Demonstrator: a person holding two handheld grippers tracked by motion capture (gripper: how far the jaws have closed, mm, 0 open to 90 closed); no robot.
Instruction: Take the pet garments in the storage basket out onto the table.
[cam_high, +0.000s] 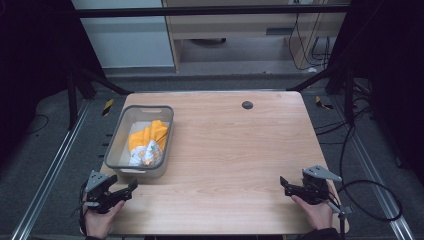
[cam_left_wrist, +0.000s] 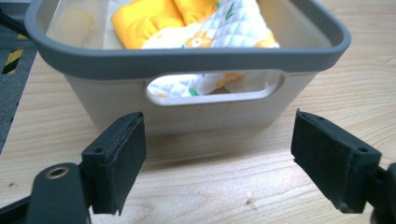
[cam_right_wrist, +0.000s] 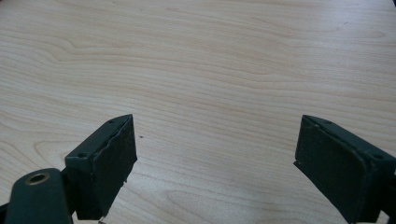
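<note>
Jaws of the left gripper (cam_left_wrist: 217, 163) stand wide apart and empty, aimed at the grey basket (cam_left_wrist: 187, 56) at upper centre, which holds orange-and-white quilted cloth (cam_left_wrist: 196, 21). Right gripper (cam_right_wrist: 215, 163) gapes equally, empty over bare wooden table (cam_right_wrist: 210, 56). Nothing seems begun; reaching into the basket looks likeliest.

A lab test rig: wooden table (cam_high: 240, 150) framed by metal rails (cam_high: 45, 185), loose cables (cam_high: 370, 195) on the floor
</note>
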